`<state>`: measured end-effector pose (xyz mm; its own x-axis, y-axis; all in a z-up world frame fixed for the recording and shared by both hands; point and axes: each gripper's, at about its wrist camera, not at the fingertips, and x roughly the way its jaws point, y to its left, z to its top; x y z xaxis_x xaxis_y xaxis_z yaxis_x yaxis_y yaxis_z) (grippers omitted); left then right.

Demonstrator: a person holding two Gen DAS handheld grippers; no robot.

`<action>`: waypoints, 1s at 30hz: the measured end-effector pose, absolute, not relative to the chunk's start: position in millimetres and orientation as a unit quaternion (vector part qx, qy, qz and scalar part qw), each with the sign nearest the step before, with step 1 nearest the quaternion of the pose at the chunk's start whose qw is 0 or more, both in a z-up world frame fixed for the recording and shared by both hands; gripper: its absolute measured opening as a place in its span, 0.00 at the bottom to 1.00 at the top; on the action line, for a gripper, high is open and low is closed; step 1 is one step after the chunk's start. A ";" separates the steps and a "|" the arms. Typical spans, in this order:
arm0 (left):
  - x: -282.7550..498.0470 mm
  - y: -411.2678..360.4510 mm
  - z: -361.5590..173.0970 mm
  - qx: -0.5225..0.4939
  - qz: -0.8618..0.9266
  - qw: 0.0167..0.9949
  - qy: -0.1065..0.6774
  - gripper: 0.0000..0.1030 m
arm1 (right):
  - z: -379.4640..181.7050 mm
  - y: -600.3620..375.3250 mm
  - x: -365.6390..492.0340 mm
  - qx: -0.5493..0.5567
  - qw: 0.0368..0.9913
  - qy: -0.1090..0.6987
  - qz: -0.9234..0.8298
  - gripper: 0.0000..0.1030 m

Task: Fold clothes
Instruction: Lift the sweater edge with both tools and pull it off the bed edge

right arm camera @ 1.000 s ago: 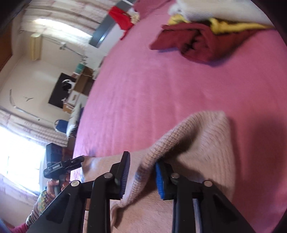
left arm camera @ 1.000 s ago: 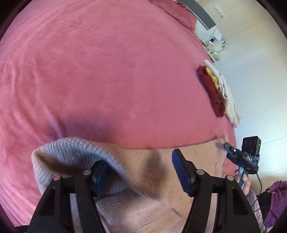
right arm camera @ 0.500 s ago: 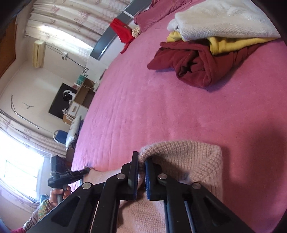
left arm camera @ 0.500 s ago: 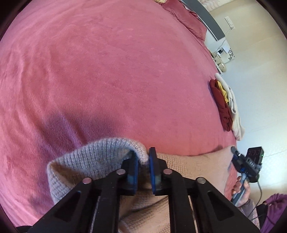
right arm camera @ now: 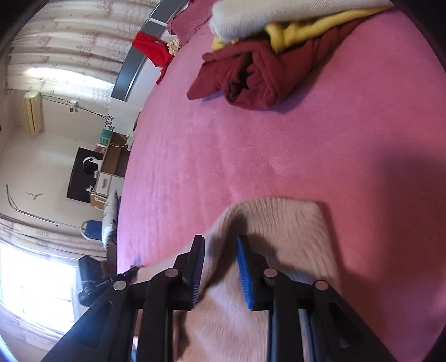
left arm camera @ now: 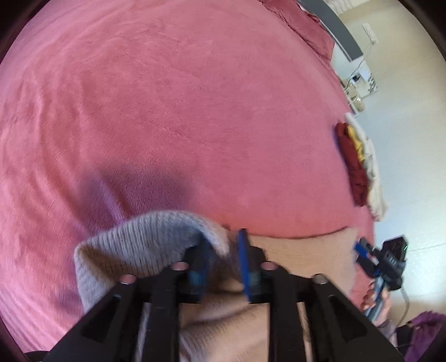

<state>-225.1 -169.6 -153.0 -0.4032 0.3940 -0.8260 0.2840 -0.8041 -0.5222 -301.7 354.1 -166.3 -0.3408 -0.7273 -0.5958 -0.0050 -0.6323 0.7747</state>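
Observation:
A beige knit sweater lies on the pink bed cover, its far edge folded over. My left gripper is open, its jaws apart around a ridge of the sweater's edge. In the right wrist view the same sweater lies flat under my right gripper, which is open with a fold of knit between its jaws. The right gripper also shows in the left wrist view at the sweater's far right end.
A pile of clothes, dark red, yellow and white, sits near the bed's right edge; it also shows in the left wrist view. Pillows and headboard lie beyond. The floor drops off right of the bed.
Both grippers were shut on the sweater's edge half a second ago; both have now opened and let the fabric go. The sweater edge has settled onto the bed.

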 end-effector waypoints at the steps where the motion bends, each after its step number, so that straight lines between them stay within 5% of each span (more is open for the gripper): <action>1: -219.0 -173.0 -145.7 -0.541 0.780 0.033 -0.313 0.48 | -157.9 360.0 -292.0 0.515 0.250 -0.349 -0.742 0.27; 9: -109.4 -158.1 -74.6 -0.494 0.836 0.052 -0.233 0.72 | -106.5 390.1 -145.7 0.540 0.307 -0.228 -0.750 0.31; 15: 29.0 -91.5 -70.2 -0.481 0.863 0.069 -0.135 0.72 | -132.6 408.8 -16.3 0.609 0.317 -0.163 -0.708 0.31; 21: 125.9 -42.4 -99.4 -0.506 0.856 0.077 -0.072 0.72 | -177.7 473.4 57.2 0.630 0.252 -0.247 -0.691 0.32; 30: 153.3 -54.0 -143.1 -0.552 0.822 0.054 -0.132 0.72 | -199.6 472.5 81.0 0.605 0.250 -0.313 -0.688 0.37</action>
<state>153.3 -54.0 -143.1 -0.3846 0.2350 -0.8927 0.0560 -0.9593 -0.2766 81.0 472.5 -199.6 -0.1439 -0.7227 -0.6760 -0.0350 -0.6789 0.7334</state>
